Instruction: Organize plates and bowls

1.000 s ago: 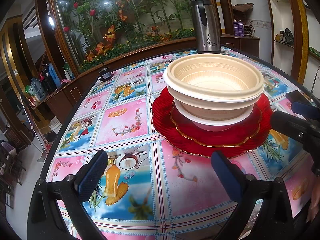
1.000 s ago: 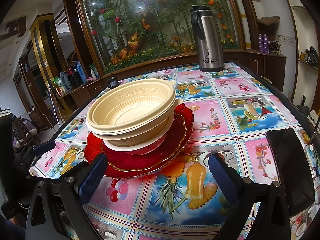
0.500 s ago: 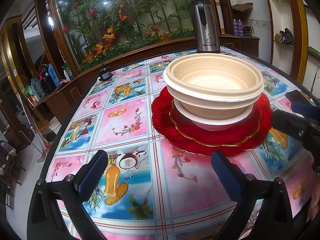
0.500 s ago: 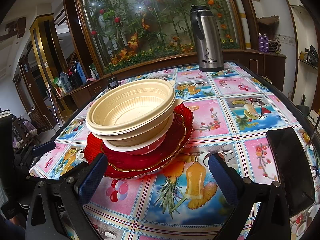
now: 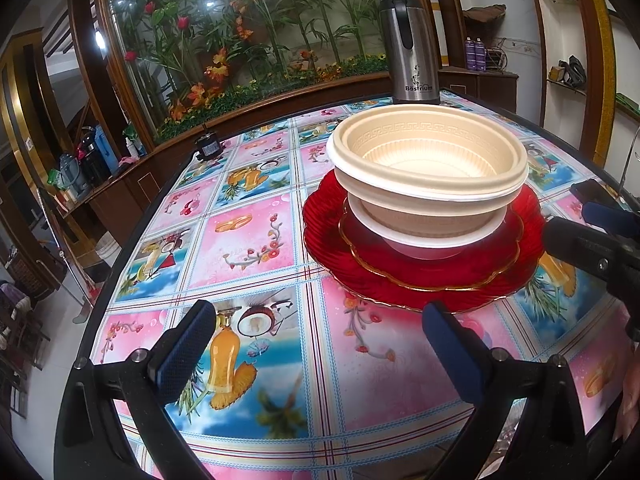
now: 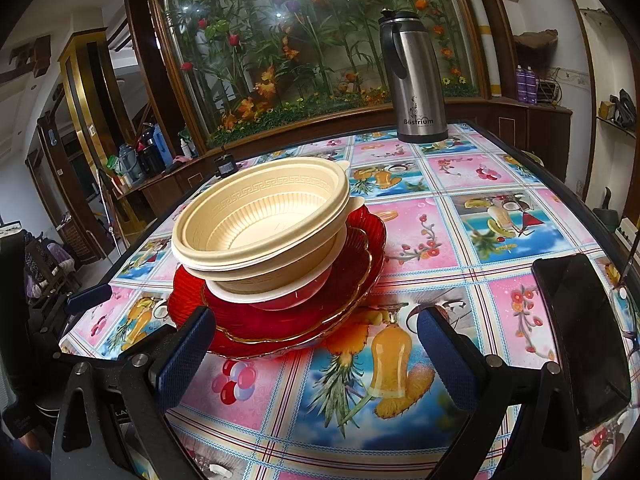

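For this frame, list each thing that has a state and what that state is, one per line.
Left gripper: open, empty, short of the stack.
Right gripper: open, empty, short of the stack.
Cream bowls: nested, upright, empty on top.
White bowl: upright, beneath the cream bowls.
Red plates: stacked, flat on the tablecloth.
Steel flask: upright, lid on.
Phone: lying flat, screen dark.

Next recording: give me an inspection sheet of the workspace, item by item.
Surface: table under a fruit-print cloth.
Job's things: cream bowls nested over a white bowl, stacked on red plates.
Clutter: steel flask at the far edge; phone near the right gripper; small black object at the far left edge.
Grippers: left gripper and right gripper open, empty, short of the stack.
Cables: nothing seen.
Surroundings: flower display behind glass; wooden cabinets.
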### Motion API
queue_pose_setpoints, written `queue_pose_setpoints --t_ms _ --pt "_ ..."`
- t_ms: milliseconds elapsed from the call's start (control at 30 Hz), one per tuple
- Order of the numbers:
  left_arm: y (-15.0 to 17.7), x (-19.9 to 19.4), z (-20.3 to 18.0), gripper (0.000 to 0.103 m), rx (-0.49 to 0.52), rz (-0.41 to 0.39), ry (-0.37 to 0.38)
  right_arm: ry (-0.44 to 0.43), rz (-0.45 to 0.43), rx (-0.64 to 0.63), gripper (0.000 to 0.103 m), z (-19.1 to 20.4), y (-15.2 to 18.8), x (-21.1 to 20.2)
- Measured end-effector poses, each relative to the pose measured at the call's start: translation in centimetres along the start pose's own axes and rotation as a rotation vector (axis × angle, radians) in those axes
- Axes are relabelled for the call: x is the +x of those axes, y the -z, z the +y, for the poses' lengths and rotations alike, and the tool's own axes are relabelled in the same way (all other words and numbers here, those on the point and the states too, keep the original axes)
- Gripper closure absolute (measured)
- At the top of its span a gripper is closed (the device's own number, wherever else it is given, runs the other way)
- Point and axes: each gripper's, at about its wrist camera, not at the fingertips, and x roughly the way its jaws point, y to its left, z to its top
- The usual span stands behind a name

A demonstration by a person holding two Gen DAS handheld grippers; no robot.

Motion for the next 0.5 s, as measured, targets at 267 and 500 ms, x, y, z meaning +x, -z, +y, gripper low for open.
queue_pose_setpoints --t_ms 267,500 --pt "-0.01 0.0 -0.09 0.0 0.001 0.0 -0.002 -0.001 0.0 0.0 0.001 0.01 -0.01 0.01" --pt "0.2 0.19 0.06 0.0 0.009 -0.002 -0.007 -0.001 0.0 0.001 0.001 0.0 -0.01 0.0"
